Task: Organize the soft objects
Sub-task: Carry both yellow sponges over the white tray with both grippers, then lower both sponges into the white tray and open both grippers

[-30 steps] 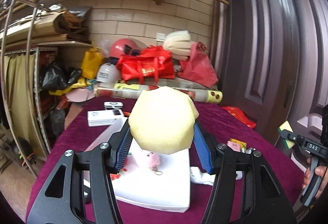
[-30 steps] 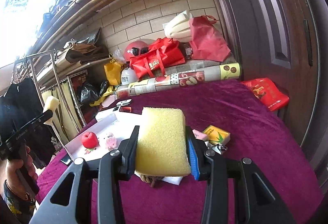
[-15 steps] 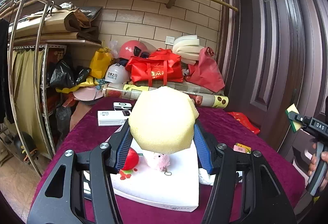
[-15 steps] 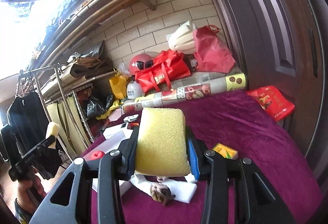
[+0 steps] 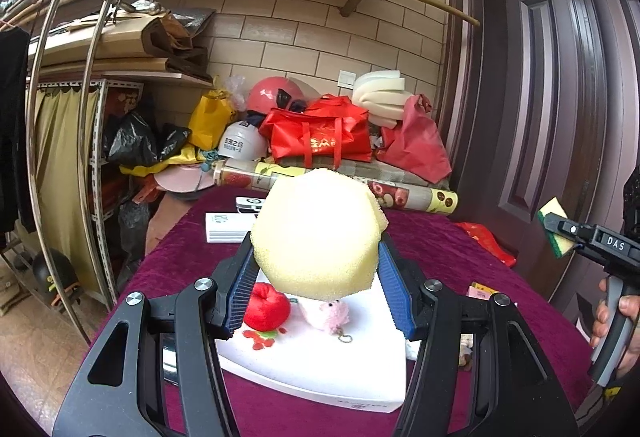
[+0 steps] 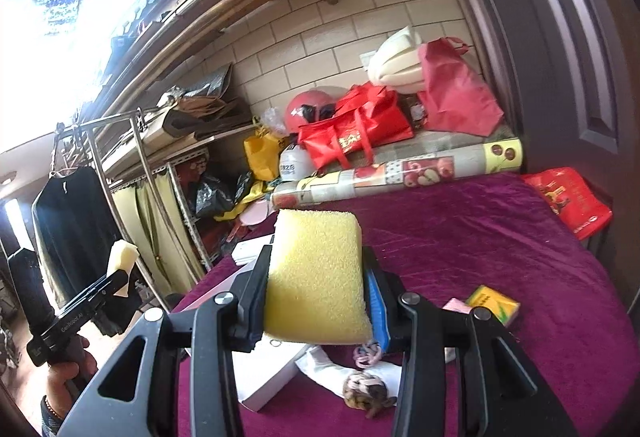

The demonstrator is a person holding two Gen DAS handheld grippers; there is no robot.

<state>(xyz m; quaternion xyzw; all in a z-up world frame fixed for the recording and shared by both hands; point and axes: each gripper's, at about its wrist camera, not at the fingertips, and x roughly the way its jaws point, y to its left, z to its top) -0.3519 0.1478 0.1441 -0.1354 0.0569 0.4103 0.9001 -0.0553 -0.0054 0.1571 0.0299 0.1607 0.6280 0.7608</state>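
Both tools are loaded: the left tool [image 5: 316, 285] is clenched on a pale round sponge [image 5: 316, 233], its blue-padded fingers [image 5: 240, 289] pressing into the foam from either side, and the right tool [image 6: 316, 301] grips a yellow rectangular sponge [image 6: 316, 273] the same way, upright between its jaws. Each is held up in the air above the surface [image 6: 500, 237], which is draped in a purple velvet cloth, so neither sponge is resting on anything. Below the left tool lies a white tray [image 5: 320, 369] with a red plush apple [image 5: 266, 307] and a small pink plush pig [image 5: 326, 313] sitting side by side on it. Near the tray, under the right tool, a white cloth [image 6: 332, 373] and a little brownish soft toy [image 6: 366, 393] lie loose on the velvet, with a green-and-yellow packet [image 6: 494, 303] further right. From where I stand this looks like the carrying step: both sponges are picked up and not yet put down, and the tray with its two plush toys seems the likely collecting spot, though I can't be sure from this angle how high either sponge hangs above it. The next move would call for lowering one sponge onto a bare patch of the tray beside the toys, easing the jaws apart only once the foam touches, since squeezed foam may spring and roll.
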